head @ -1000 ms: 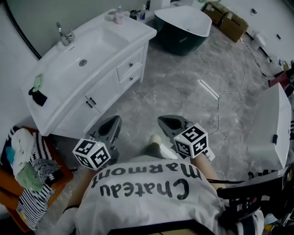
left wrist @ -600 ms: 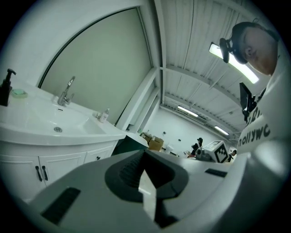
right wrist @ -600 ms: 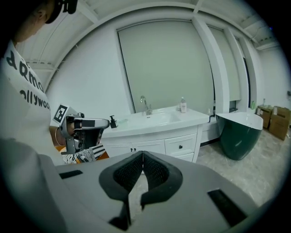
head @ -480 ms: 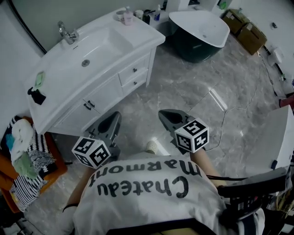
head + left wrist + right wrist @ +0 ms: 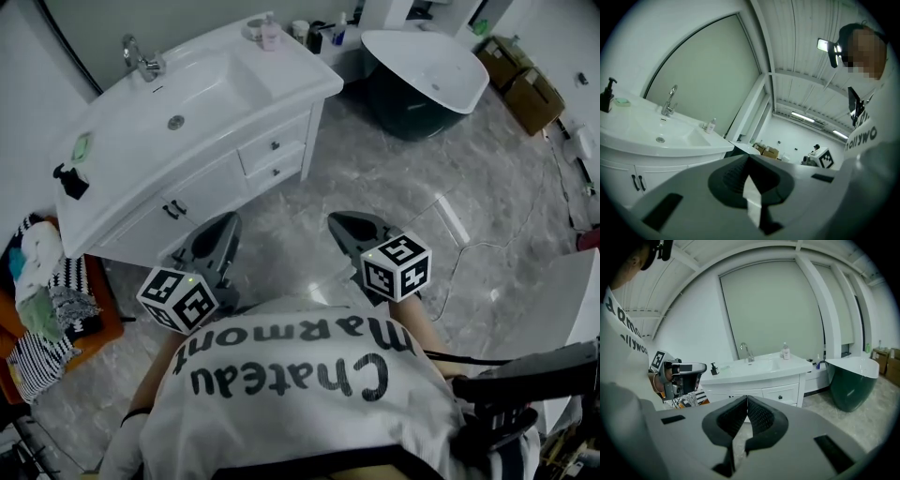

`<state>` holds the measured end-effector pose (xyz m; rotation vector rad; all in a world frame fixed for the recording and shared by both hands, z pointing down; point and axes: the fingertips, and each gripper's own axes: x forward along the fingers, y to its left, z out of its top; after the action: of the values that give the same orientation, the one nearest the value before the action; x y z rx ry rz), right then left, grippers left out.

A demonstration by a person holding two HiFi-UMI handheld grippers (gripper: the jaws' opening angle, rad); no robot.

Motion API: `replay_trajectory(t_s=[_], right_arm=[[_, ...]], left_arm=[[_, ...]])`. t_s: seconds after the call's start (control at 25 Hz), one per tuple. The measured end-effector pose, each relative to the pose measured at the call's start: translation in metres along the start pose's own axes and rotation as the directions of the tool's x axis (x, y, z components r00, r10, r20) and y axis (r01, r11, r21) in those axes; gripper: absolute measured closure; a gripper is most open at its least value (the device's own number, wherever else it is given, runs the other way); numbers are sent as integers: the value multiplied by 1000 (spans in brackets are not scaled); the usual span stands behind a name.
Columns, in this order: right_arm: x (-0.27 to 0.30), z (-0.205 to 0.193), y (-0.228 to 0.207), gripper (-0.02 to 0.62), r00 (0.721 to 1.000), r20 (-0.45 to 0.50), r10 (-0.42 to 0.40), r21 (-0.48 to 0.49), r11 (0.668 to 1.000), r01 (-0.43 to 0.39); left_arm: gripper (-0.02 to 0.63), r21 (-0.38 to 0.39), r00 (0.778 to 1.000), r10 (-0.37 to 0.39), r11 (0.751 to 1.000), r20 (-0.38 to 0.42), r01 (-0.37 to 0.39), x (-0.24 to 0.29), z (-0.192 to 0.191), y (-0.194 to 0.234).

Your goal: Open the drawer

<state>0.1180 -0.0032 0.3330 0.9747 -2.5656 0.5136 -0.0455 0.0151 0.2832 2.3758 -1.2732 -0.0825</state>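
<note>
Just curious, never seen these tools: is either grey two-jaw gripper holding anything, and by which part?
Nothing is held. The grey left gripper and grey right gripper both have jaws closed together with nothing between, short of the white vanity drawers.

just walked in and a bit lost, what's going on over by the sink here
A person stands facing a white vanity, holding a gripper in each hand. The left hand-held gripper and the right hand-held gripper are both shut, with nothing between their jaws, and both are held short of the cabinet. The two drawers with dark knobs look closed, and neither gripper touches them.
</note>
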Motion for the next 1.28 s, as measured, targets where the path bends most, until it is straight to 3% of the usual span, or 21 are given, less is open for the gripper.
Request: replay_trajectory(t_s=[0.2,0.36,0.6,0.96,1.28], right_arm=[[-9,2,-18,585,1000,28,-1,34,999,0],[-8,4,-29,584,999,50,17,61,998,-20],[-3,0,-41,585,996,80,42,146,988,-53],[13,-2,-61,584,997,64,46,168,984,-57],[64,26,-85,584,995,51,83,170,981,-90]], left_arm=[[598,14,998,-47,999,-44,48,16,-10,-12],[598,99,995,-55,993,-84,63,37,-15,-19],[598,0,988,-71,997,-135,71,58,-35,-20],[598,6,983,-106,994,-149,108,90,-36,-14],[598,-19,984,-105,994,-142,104,131,-11,31]])
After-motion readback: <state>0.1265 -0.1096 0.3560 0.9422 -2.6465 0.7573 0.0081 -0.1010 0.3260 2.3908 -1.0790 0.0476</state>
